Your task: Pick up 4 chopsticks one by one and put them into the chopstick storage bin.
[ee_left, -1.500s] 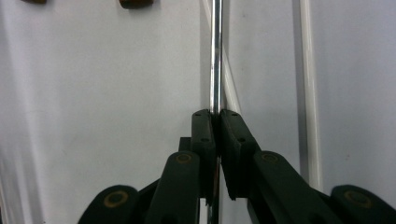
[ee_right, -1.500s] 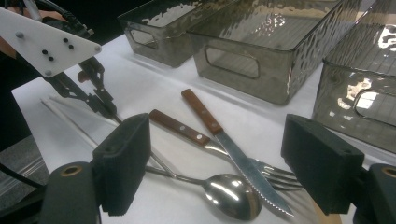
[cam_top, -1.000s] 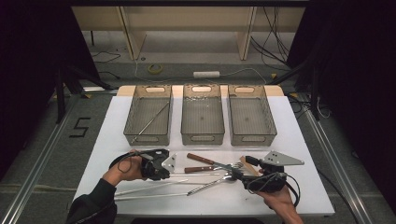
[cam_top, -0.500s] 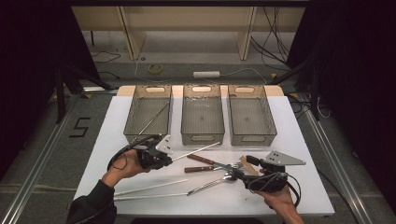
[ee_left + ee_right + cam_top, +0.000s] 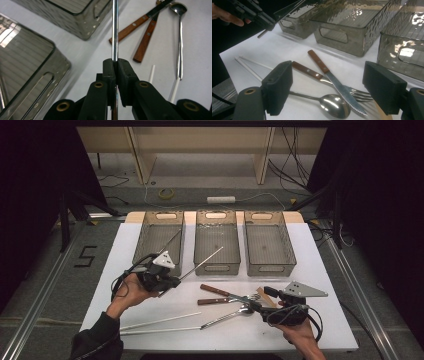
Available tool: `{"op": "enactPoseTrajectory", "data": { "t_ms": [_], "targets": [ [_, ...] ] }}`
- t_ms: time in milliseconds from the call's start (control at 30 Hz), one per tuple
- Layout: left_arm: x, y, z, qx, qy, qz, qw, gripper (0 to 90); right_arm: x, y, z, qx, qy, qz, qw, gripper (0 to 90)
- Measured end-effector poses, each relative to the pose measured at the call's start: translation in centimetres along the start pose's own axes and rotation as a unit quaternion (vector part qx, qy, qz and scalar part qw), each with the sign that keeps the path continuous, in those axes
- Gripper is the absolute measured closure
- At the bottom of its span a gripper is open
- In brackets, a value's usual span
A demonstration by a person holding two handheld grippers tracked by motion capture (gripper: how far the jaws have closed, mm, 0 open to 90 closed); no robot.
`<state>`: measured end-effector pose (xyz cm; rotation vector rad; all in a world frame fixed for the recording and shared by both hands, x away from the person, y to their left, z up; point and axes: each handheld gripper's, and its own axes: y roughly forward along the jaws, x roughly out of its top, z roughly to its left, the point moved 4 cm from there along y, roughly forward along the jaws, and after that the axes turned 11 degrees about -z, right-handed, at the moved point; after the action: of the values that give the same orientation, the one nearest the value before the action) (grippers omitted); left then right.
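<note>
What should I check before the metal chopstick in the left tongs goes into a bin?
1. Grip: left tongs shut on the metal chopstick, rod pinched between the pads. Ok.
2. Chopstick off the table: in the high view it hangs above the white table, tip over the front edge of the middle bin. Ok.
3. Target: left bin already holds a similar metal rod, with room beside it. Ok.
4. Right tongs open, holding nothing, low over the spoon, knife and fork. Ok.
5. Rod's tail end behind the pads: cannot tell how much sticks out.
</note>
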<state>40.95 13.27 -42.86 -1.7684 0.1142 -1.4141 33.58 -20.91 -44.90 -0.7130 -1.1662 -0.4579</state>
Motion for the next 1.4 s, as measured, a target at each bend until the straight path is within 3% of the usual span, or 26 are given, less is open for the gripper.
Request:
{"op": "enactPoseTrajectory", "data": {
  "t_ms": [367,467,667,933,1067,1200,1400],
  "targets": [
    [0.1,-1.8,2.3,0.035,-0.046,-0.036,0.9976,84.2,-0.1,0.0,-0.1,-0.002,0.005,0.002,1.0000,25.2],
    [0.5,-2.1,2.9,0.046,-0.069,-0.050,0.9953,84.2,-0.1,0.0,-0.2,-0.003,0.004,-0.002,1.0000,25.2],
    [1.6,-2.4,4.1,0.062,-0.081,-0.069,0.9924,84.2,-0.1,0.0,-0.2,-0.004,0.005,-0.002,1.0000,25.2],
    [2.6,-3.4,7.0,0.101,-0.102,-0.094,0.9852,84.2,-0.1,0.0,-0.2,-0.004,0.004,0.000,1.0000,25.2],
    [2.9,-3.4,8.8,0.121,-0.112,-0.094,0.9818,84.3,-0.1,0.1,-0.2,-0.005,0.006,0.000,1.0000,25.2],
    [2.8,-3.0,10.1,0.137,-0.117,-0.079,0.9804,84.2,-0.1,0.1,-0.2,-0.005,0.007,0.001,1.0000,25.2],
    [2.3,-2.5,11.9,0.155,-0.134,-0.069,0.9765,84.3,-0.1,0.0,-0.2,-0.003,0.005,0.001,1.0000,25.2]
  ]
}}
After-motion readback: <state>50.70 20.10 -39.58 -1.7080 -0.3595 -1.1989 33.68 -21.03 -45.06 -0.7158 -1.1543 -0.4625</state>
